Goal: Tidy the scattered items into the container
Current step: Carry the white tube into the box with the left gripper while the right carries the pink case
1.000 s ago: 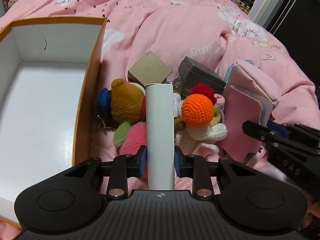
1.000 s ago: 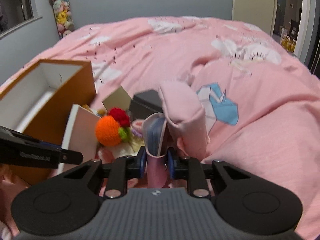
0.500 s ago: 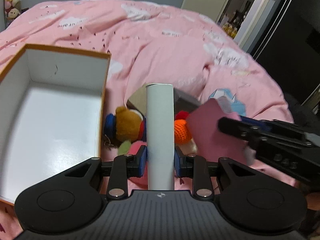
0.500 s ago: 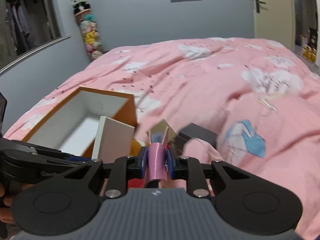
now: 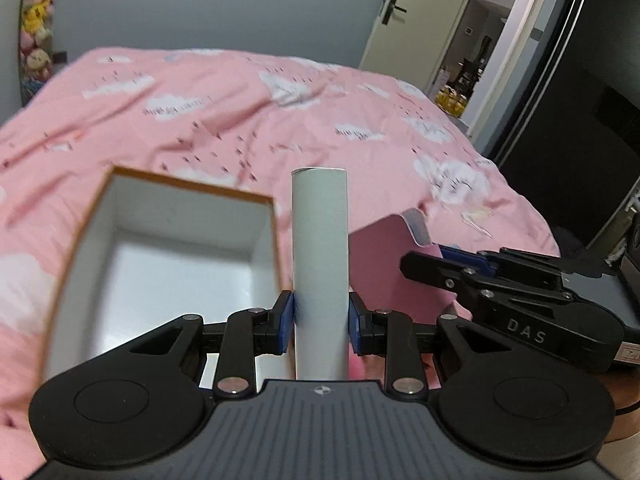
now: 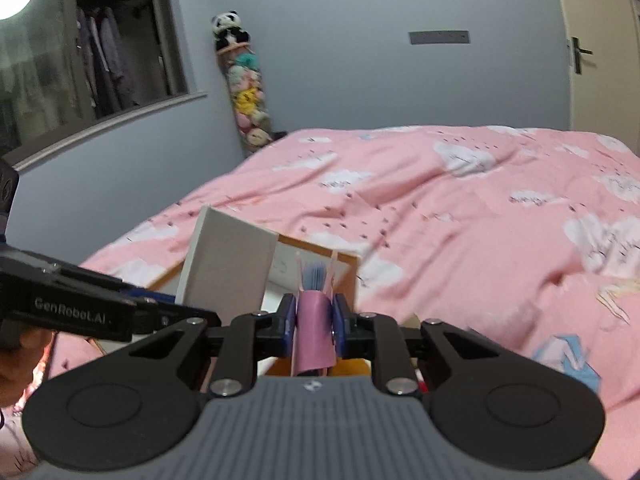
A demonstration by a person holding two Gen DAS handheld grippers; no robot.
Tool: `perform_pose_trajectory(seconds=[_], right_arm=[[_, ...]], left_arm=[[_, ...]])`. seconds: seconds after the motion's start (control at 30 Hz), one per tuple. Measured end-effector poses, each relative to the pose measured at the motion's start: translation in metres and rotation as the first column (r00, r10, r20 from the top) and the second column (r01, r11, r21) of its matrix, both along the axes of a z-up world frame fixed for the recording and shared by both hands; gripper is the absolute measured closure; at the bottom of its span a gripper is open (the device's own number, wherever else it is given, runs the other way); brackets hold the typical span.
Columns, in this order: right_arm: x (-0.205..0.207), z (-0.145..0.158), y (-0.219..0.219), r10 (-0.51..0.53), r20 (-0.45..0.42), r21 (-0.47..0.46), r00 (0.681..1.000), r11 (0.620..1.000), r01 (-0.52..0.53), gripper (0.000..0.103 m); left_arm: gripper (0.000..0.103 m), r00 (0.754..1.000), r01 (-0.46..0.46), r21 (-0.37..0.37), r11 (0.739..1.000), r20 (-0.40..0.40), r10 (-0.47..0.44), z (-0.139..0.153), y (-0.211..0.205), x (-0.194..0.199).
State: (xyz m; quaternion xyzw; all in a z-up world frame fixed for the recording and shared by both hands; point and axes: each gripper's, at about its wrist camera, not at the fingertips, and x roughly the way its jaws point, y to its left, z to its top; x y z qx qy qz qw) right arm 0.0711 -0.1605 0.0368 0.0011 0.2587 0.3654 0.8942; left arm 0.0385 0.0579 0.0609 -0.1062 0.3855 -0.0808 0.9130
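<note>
My left gripper (image 5: 320, 322) is shut on a flat white box (image 5: 319, 256), held edge-on and upright above the bed. The same white box (image 6: 226, 264) shows broadside in the right wrist view. An open cardboard container (image 5: 160, 248) with orange outer walls and a white inside lies on the pink duvet, just left of the white box; it looks empty. My right gripper (image 6: 315, 322) is shut on a small pink-covered notebook (image 6: 314, 326) with blue page edges, raised over the container's (image 6: 344, 266) near corner. The pink notebook (image 5: 396, 264) and right gripper (image 5: 424, 266) also appear at the right of the left wrist view.
A pink duvet (image 6: 460, 220) with white clouds covers the whole bed. A column of plush toys (image 6: 246, 92) hangs on the grey wall behind. A doorway (image 5: 472, 60) and a dark wardrobe (image 5: 580, 92) stand right of the bed. A hand (image 6: 18, 364) holds the left gripper.
Both grippers have risen with their loads and tilted up, so the toy pile has dropped out of view. The container now lies directly under and ahead of them.
</note>
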Motion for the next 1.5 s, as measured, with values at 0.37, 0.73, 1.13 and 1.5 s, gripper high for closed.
perform_pose_trajectory(seconds=[0.37,0.73,1.13,1.5], right_arm=[[0.019,-0.015,0.018,0.002,-0.046,-0.01,0.999,1.0,-0.002,0.082],[0.031,-0.041,0.017,-0.027,-0.123,-0.043,0.992,0.999,0.022,0.082],[0.038,-0.05,0.027,-0.015,-0.142,-0.06,0.99,0.998,0.007,0.082],[0.038,-0.05,0.03,-0.008,-0.145,-0.073,0.989,0.997,-0.003,0.082]], left_arm=[[0.071,0.976,0.047,0.116,0.992,-0.218,-0.021,-0.038,0.038,0.05],[0.071,0.901,0.057,-0.051,0.997,-0.427,-0.074,-0.109,0.045,0.082],[0.072,0.853,0.036,-0.129,0.991,-0.512,-0.098,-0.147,0.048,0.098],[0.068,0.856,0.042,-0.049,0.998,-0.513,-0.061,-0.149,0.047,0.092]])
